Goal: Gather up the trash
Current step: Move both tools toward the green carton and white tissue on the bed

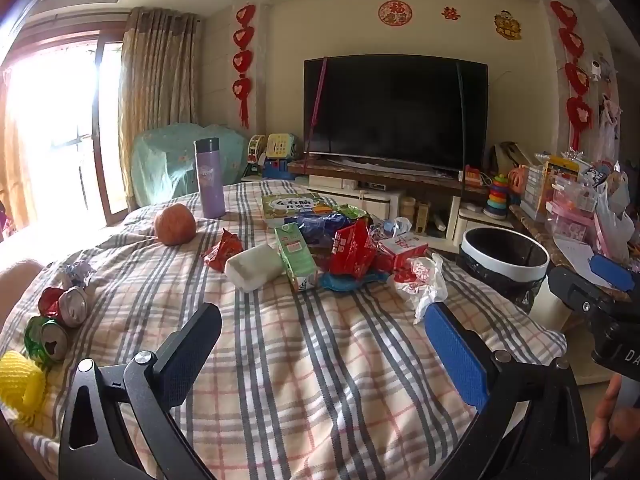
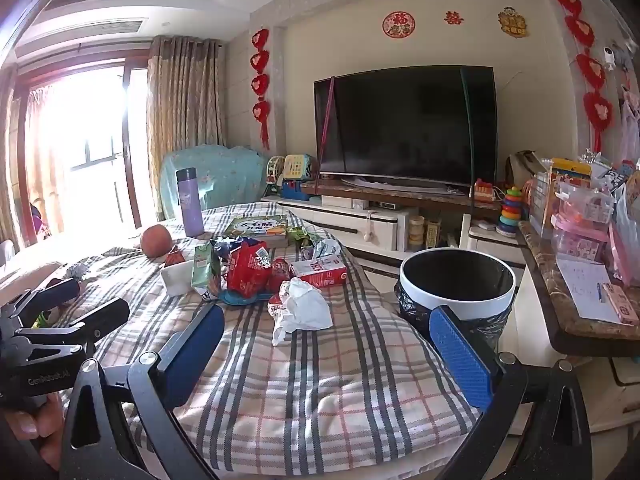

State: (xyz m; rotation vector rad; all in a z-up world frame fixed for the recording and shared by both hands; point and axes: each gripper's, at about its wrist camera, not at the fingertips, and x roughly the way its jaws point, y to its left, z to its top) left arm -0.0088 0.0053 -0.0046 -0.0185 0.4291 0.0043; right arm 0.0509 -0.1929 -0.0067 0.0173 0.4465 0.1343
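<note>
Both claws hang spread and empty over the plaid-covered table, the left claw low in its frame and the right claw likewise, so by my read no piece is picked yet. The trash sits mid-frame: a crumpled white wrapper nearest, red snack bags, a green drink carton and crushed cans at lower left. The round white bin with a black liner waits at right, its inside dark and unreadable; next comes closing on that wrapper.
</note>
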